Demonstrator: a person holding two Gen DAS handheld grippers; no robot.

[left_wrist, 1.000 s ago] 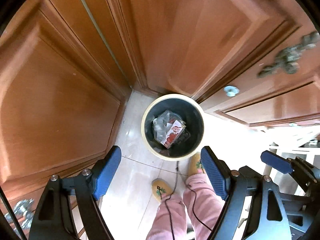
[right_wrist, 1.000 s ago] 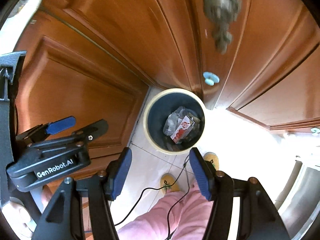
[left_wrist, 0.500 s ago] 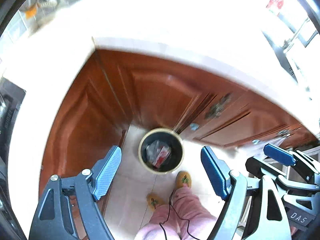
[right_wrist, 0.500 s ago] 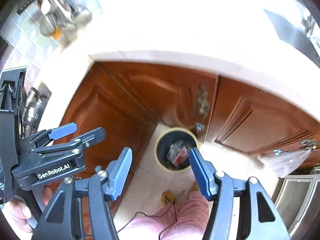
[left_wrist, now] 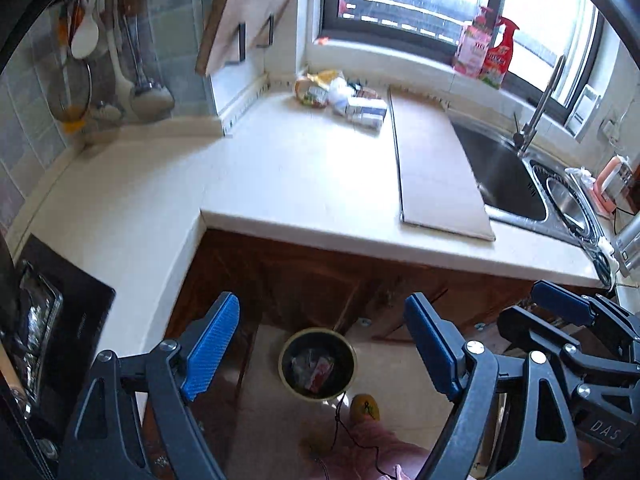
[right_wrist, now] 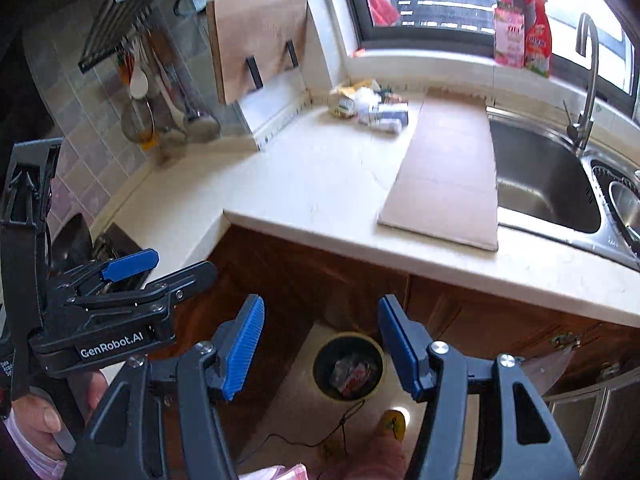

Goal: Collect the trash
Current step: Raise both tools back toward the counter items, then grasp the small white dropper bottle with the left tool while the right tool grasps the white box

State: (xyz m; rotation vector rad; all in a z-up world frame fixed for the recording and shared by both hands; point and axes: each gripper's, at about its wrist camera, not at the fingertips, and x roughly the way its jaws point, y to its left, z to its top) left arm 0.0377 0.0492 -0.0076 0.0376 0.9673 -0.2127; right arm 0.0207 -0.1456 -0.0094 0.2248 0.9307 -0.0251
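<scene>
Trash (left_wrist: 344, 98) sits piled at the worktop's (left_wrist: 304, 176) far corner under the window, well ahead of both my tongs; the bin (left_wrist: 318, 364) stands on the floor below. Left tongs (left_wrist: 320, 352) and right tongs (right_wrist: 320, 348) gape empty, neither clearly nearer.

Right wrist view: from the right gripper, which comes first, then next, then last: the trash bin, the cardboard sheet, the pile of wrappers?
From the right gripper:
1. Trash bin, on the floor just beyond its fingertips.
2. Cardboard sheet, flat on the counter, left of the sink.
3. Pile of wrappers, at the counter's back, under the window.
</scene>
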